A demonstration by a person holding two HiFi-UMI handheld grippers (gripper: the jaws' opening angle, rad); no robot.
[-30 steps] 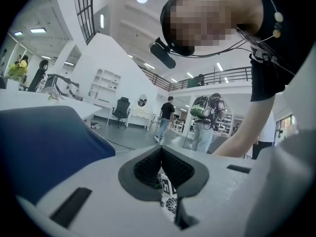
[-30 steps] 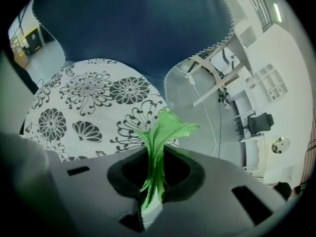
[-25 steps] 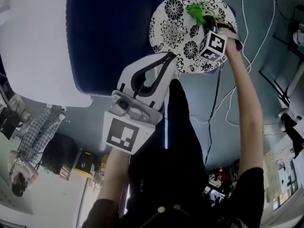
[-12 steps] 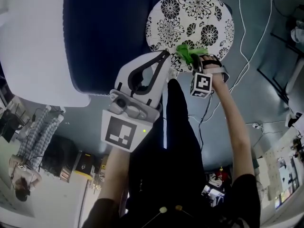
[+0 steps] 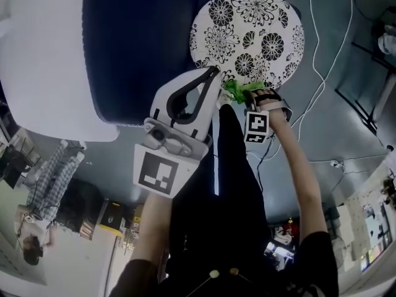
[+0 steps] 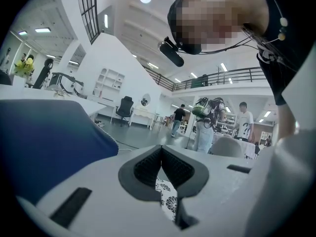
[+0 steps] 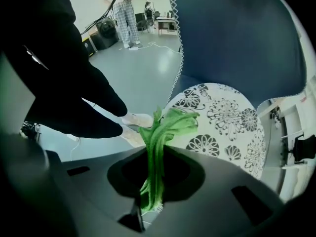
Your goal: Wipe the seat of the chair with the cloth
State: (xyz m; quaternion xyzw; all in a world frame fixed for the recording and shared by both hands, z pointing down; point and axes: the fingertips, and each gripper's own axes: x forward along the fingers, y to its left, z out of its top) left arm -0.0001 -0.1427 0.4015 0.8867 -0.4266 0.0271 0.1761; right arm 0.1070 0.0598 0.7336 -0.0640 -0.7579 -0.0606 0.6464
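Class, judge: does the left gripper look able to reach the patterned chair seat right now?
Probably yes: the left gripper, shut and empty, hangs by the near edge of the chair seat, nothing between. The right gripper and green cloth lie aside.

A dark blue padded surface (image 5: 136,42) fills the far left, with a white surface (image 5: 43,54) further left. White cables (image 5: 321,82) trail across the grey floor (image 5: 346,129) at right. A black office chair (image 6: 124,108) stands far off.
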